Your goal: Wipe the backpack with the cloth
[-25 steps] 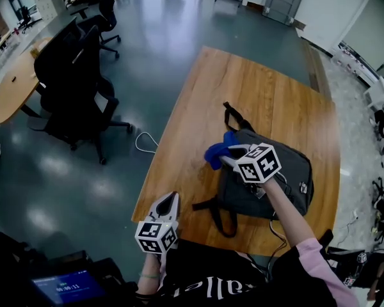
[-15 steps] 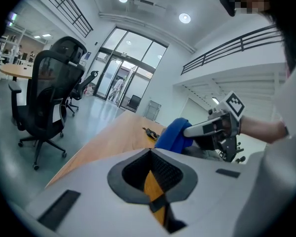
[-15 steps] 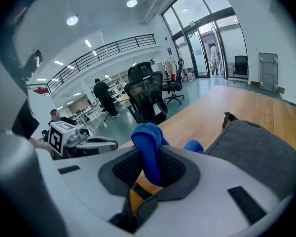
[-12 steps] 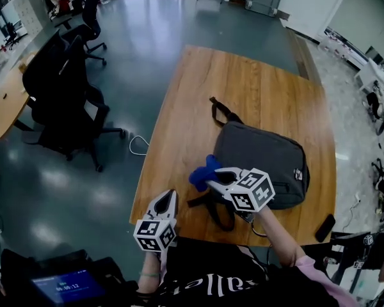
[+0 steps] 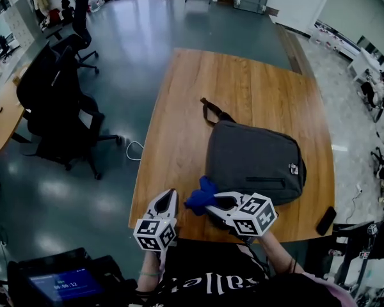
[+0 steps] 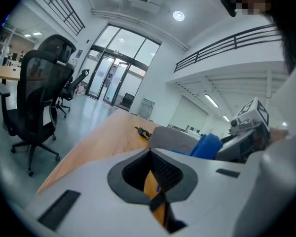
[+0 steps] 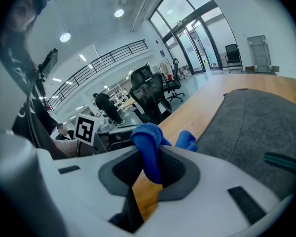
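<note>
Right tongs (image 5: 211, 202) tight on cloth (image 5: 198, 197); backpack (image 5: 253, 162) just beyond

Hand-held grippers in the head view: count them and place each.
2. The left hand-held gripper is shut and empty over the table's near edge; the right hand-held gripper, beside it, is shut on the cloth.

The backpack (image 5: 253, 158) lies on the near right part of the table (image 5: 243, 82). The cloth (image 5: 199, 196) sits off its near left corner, between the jaws of the right gripper (image 5: 211, 202). The left gripper (image 5: 169, 197) is just left of it. Office chairs (image 5: 54, 101) stand left of the table.
</note>
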`<state>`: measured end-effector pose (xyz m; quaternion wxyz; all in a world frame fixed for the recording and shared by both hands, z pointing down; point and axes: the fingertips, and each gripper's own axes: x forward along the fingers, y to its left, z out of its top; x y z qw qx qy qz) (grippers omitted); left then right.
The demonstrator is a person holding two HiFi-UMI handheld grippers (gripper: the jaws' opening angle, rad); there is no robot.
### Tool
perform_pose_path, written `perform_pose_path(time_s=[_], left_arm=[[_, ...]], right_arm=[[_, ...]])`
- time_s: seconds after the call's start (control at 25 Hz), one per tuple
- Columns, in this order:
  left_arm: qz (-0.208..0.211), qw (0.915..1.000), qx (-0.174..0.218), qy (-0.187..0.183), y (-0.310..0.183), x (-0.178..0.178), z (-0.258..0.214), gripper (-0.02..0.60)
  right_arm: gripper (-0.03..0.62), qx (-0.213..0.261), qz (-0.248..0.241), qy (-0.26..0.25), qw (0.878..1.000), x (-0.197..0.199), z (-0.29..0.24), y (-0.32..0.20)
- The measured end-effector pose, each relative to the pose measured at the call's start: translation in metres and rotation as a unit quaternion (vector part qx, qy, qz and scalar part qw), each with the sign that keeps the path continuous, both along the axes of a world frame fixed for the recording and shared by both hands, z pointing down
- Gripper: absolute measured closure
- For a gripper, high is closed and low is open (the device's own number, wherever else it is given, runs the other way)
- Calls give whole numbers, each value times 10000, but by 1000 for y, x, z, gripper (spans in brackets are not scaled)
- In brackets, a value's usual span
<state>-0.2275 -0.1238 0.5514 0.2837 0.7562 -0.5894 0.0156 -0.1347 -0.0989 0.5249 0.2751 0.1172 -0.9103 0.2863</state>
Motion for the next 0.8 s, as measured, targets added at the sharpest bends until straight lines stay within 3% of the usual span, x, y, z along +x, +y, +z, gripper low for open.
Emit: perform_pose_path(time_s=[0.16,0.36,0.8], left_arm=[[188,9998,-17,-35,-1,8,-3,583],[392,9992,-9,-38,-4,17,-6,583],[740,9972,37,55,-5,38,-8,583]], right_arm=[[527,190,93,-181,9996,7,-26,-8],[528,885,413,-304,9948,22,-73,-65],[528,2271,1277,604,9636,57,-116,-246]])
